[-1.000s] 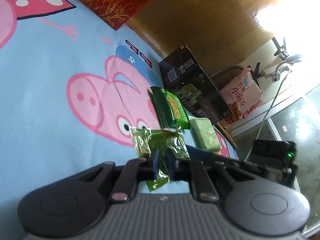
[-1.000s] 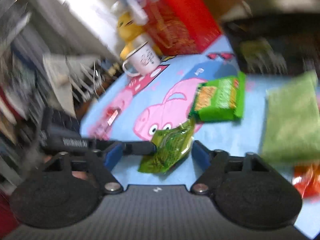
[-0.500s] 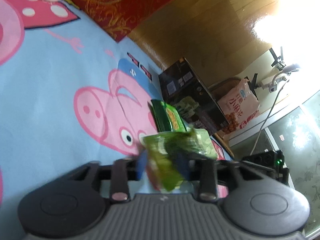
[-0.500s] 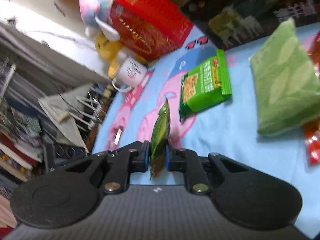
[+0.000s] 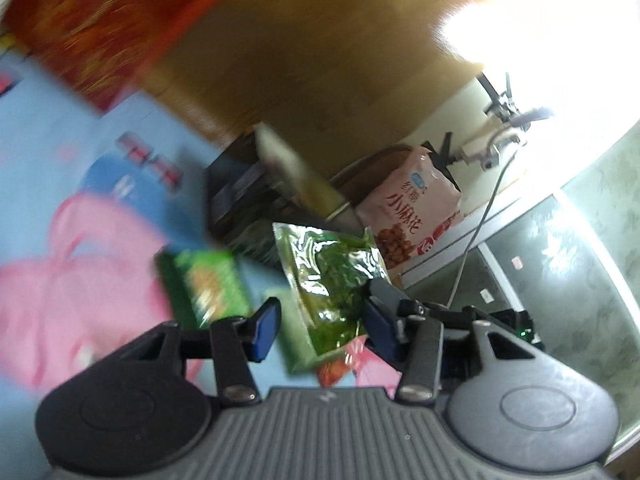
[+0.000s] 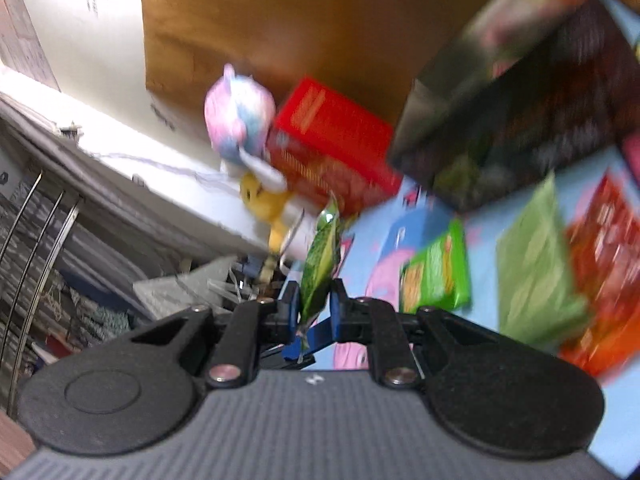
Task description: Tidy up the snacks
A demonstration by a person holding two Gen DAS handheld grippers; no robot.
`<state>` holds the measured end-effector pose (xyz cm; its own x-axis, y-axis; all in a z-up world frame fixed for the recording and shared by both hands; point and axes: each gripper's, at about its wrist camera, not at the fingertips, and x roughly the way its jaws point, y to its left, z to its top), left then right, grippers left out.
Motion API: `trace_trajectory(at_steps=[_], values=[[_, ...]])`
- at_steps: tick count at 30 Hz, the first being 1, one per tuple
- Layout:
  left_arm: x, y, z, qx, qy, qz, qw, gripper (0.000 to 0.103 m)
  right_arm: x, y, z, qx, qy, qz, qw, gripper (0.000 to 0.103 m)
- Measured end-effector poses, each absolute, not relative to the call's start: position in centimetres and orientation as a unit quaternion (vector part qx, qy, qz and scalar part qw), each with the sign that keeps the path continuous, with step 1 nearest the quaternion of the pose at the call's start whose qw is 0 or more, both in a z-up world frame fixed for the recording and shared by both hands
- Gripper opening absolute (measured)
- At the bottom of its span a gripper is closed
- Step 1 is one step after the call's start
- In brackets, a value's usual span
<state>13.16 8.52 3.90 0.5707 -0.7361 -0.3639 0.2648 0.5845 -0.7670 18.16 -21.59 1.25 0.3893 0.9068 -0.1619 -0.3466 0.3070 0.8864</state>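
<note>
— Jaws first: how were they found?

— On the left gripper (image 5: 320, 322) the jaws were seen parted, having just been opening; the green seaweed packet (image 5: 334, 284) was framed between them, but no pad was seen pressing on it, so it was judged released. On the right gripper (image 6: 314, 308) the jaws were seen clenched on the lower end of that same packet (image 6: 320, 268), which was held on edge, clear of the blue cartoon cloth (image 6: 480, 216).

— So the packet had been passed across?

— That was the reading: it was gripped by the right side alone.

— And how much of the task was done?

— Little could be counted as finished. A green cracker pack (image 6: 438, 274), a pale green pouch (image 6: 536, 276) and a red-orange bag (image 6: 608, 256) were seen lying loose on the cloth, side by side. A dark box (image 6: 516, 120) was seen beyond them; whether it was meant as the container could not be told through the blur.

— What was left?

— The held packet was yet to be put down somewhere, and the loose packs were yet to be sorted.
</note>
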Motion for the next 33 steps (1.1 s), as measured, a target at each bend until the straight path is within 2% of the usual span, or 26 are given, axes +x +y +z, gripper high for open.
trace_trajectory(at_steps=[6, 9, 10, 13, 18, 22, 29, 30, 32, 33], values=[[18.7, 3.8, 7.3, -0.278, 0.336, -0.314, 0.844, 0.046, 22.2, -24.9, 3.6, 0.393, 0.314, 0.392, 0.771, 0.02], [20.6, 2.3, 7.5, -0.245, 0.334, -0.278, 0.867, 0.046, 24.0, -24.4, 4.5, 0.328, 0.311, 0.348, 0.821, 0.031], [20.8, 2.1, 7.5, -0.241, 0.334, -0.268, 0.871, 0.046, 24.1, -23.8, 5.0, 0.275, 0.309, 0.315, 0.854, 0.042], [19.5, 2.7, 7.6, -0.241, 0.32, -0.281, 0.872, 0.047, 23.2, -23.3, 5.6, 0.182, 0.279, 0.264, 0.905, 0.045], [16.1, 4.3, 7.2, -0.224, 0.31, -0.272, 0.883, 0.047, 19.1, -25.3, 4.7, 0.183, 0.238, 0.27, 0.915, 0.045], [14.3, 6.6, 5.6, -0.228, 0.322, -0.232, 0.889, 0.048, 16.3, -25.6, 3.2, 0.174, 0.265, 0.31, 0.896, 0.045], [13.2, 9.1, 2.9, -0.281, 0.358, -0.2, 0.868, 0.048, 14.4, -17.2, 1.7, 0.028, 0.312, 0.386, 0.868, 0.045], [13.0, 9.2, 2.8, -0.281, 0.358, -0.197, 0.868, 0.048, 15.1, -16.1, 1.5, 0.019, 0.323, 0.392, 0.861, 0.05], [12.9, 9.3, 2.9, -0.282, 0.356, -0.193, 0.87, 0.048, 16.8, -14.1, 0.8, -0.015, 0.345, 0.382, 0.857, 0.051], [12.8, 9.4, 2.9, -0.282, 0.354, -0.191, 0.871, 0.048, 17.5, -13.4, 0.4, -0.036, 0.353, 0.372, 0.858, 0.06]])
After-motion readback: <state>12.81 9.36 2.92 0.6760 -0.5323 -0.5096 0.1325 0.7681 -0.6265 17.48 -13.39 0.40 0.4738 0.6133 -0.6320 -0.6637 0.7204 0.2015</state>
